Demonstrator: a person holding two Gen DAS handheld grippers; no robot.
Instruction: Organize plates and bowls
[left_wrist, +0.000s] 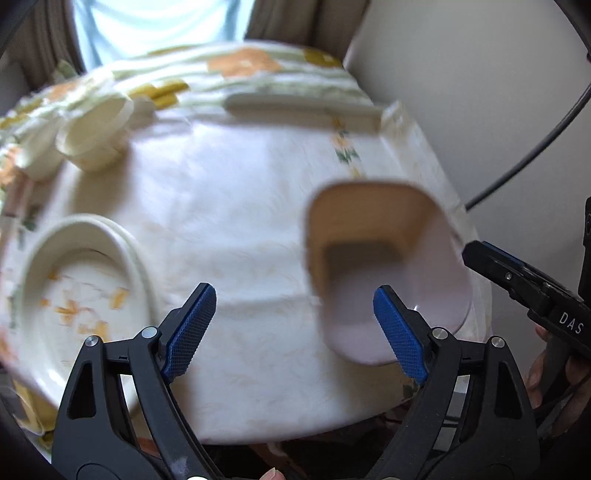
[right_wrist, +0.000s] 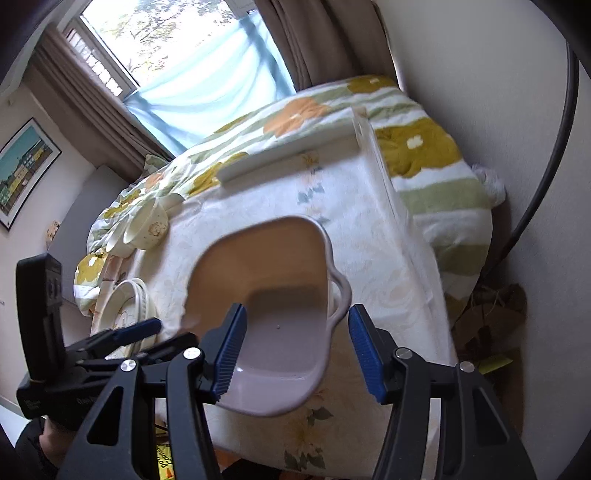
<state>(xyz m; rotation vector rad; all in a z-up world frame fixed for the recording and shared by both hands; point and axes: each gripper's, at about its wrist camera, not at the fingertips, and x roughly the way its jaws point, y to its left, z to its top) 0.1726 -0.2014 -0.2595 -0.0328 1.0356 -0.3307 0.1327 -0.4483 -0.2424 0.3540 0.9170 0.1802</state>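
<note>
A: Where's the dish?

B: The square pinkish dish (right_wrist: 275, 325) sits near the front right corner of the table (right_wrist: 369, 236), on the pale floral cloth. Its eared handle lies between the fingers of the right gripper (right_wrist: 295, 350), whose jaws stand apart, nothing clamped.

A: And the other hand?

B: The left gripper (left_wrist: 295, 325) hovers just beside the dish on its left, jaws also apart and empty. That view is blurred.

A: So which step is this?

B: I'd judge it's the reach for the dish, grasp not yet made. Next calls for closing on the handle or wall squarely; glazed ware looks slippery, and it's close to the table edge.

A: Count things for me.

B: One square dish. One stack of plates (left_wrist: 85, 273) at the front left; I make out at least two rims, no exact count. At the far left, round bowls (right_wrist: 147, 225), two or three nested, hard to tell. One long white tray (right_wrist: 288, 155) lies at the back edge.
</note>
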